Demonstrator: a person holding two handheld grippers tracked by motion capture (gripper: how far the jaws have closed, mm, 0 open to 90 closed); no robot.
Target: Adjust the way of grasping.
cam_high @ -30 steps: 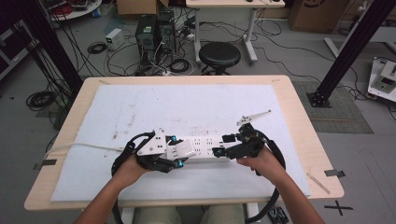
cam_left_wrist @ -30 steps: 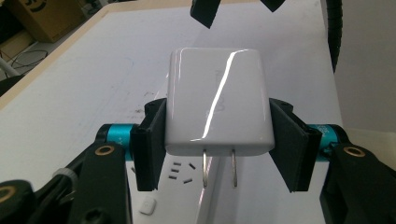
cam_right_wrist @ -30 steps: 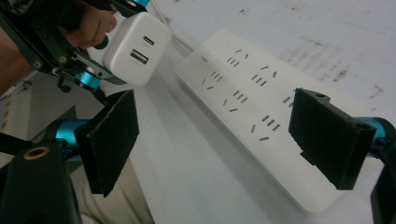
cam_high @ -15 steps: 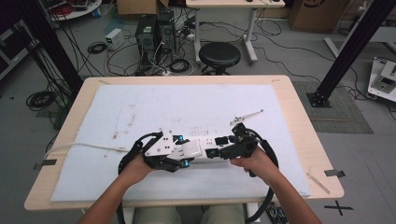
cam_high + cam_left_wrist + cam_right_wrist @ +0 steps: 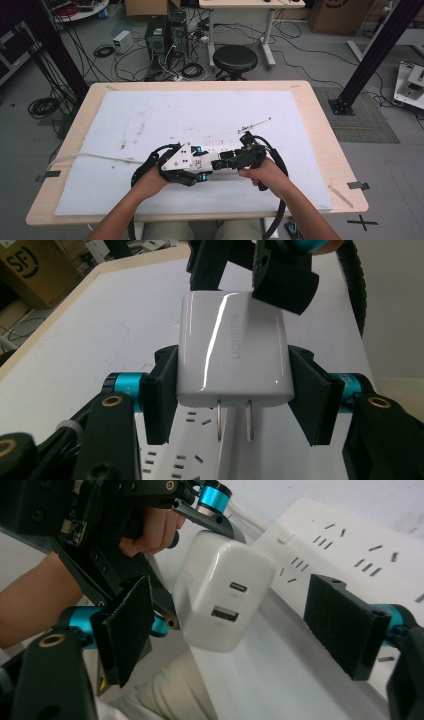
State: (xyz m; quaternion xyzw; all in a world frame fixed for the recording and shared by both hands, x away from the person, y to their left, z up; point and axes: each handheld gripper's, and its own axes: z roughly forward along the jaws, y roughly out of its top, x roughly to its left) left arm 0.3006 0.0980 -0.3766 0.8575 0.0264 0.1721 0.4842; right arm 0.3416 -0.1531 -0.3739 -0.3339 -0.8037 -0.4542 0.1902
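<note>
You are holding a white charger in your left gripper; its fingers are pressing on both sides of the charger, closed firmly on it. The two prongs are pointing down, just above the power strip, which is lying on the white sheet on the surface. Your right gripper is coming to the charger from the port end. Its fingers have just been closing a little but are standing wide, one at each side of the charger, and I cannot see them touching it. In the high view both grippers are meeting near the front edge, over the strip.
</note>
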